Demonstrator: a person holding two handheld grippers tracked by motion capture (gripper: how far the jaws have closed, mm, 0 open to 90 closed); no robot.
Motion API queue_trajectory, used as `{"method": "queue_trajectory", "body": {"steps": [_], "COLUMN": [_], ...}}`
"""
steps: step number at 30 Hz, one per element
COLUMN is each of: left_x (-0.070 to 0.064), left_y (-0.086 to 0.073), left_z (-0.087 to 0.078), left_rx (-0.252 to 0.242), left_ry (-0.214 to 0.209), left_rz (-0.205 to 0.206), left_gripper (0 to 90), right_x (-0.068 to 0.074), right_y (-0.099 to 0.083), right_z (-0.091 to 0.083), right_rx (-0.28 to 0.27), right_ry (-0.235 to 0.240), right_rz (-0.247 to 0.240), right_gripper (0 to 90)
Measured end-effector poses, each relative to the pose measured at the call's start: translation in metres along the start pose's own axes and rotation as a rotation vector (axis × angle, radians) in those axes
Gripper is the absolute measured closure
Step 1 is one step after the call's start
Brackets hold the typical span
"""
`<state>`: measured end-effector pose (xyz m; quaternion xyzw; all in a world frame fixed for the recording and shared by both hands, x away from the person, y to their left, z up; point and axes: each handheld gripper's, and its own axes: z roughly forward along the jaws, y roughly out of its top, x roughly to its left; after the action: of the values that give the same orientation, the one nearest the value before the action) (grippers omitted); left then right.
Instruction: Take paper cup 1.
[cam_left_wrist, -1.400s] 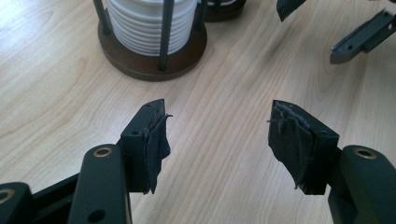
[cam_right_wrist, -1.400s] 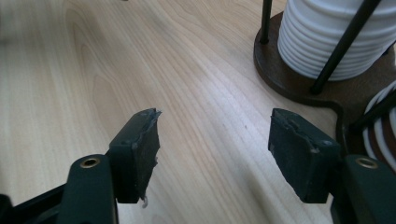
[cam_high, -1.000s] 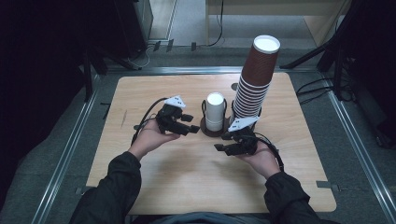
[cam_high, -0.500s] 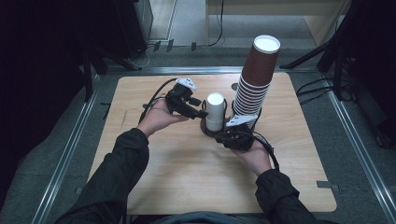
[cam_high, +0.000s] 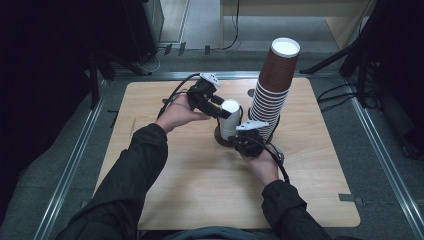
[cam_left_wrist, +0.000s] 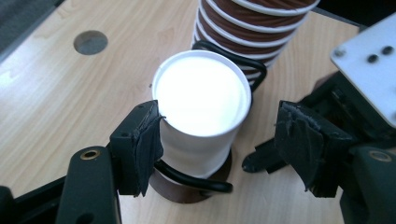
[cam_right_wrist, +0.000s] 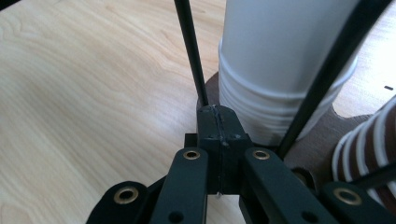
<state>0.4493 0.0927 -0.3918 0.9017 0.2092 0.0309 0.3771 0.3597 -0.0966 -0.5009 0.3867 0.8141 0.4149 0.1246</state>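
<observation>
Wooden table (cam_high: 190, 185), dark surroundings. White cups (cam_left_wrist: 201, 112) sitting in wire holder (cam_left_wrist: 196, 179) beside brown stack (cam_high: 272, 95). Left gripper (cam_left_wrist: 224, 149) straddling top cup, jaws wide, likely to lift it. Right gripper (cam_right_wrist: 218, 140) pinching the holder's wire, jaws together, probably steadying the base.

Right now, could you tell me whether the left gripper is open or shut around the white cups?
Open. The left gripper straddles the white cup stack: one pad touches the wall just under the rim, while the other stands clear with bare table between.
</observation>
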Motion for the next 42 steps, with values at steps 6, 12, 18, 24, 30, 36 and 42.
{"method": "queue_trajectory", "body": {"steps": [6,12,18,24,30,36,42], "left_x": [0.005,0.007,0.005,0.003,0.002,0.001,-0.001], "left_y": [-0.001,-0.001,0.001,0.001,0.002,0.002,0.002], "left_z": [0.008,0.014,0.018,0.021,0.024,0.025,0.023], "left_rx": [0.015,0.016,0.008,0.016,0.024,0.03,0.024], "left_ry": [0.006,0.012,0.014,0.031,0.04,0.051,0.061], "left_rz": [-0.006,-0.001,0.009,0.026,0.033,0.041,0.064], "left_gripper": [29.1,31.2,34.3,33.8,33.4,34.3,35.0], "right_x": [0.0,0.004,0.002,0.002,0.001,0.0,0.002], "right_y": [0.0,0.002,0.0,-0.001,-0.002,-0.004,-0.004], "right_z": [0.007,0.01,0.014,0.016,0.018,0.019,0.02], "right_rx": [-0.008,-0.058,-0.053,-0.055,-0.059,-0.072,-0.071], "right_ry": [-0.013,-0.035,-0.05,-0.047,-0.059,-0.061,-0.068], "right_rz": [0.039,0.042,0.059,0.059,0.056,0.063,0.062], "right_gripper": [89.4,89.3,89.3,87.8,87.7,87.7,87.7]}}
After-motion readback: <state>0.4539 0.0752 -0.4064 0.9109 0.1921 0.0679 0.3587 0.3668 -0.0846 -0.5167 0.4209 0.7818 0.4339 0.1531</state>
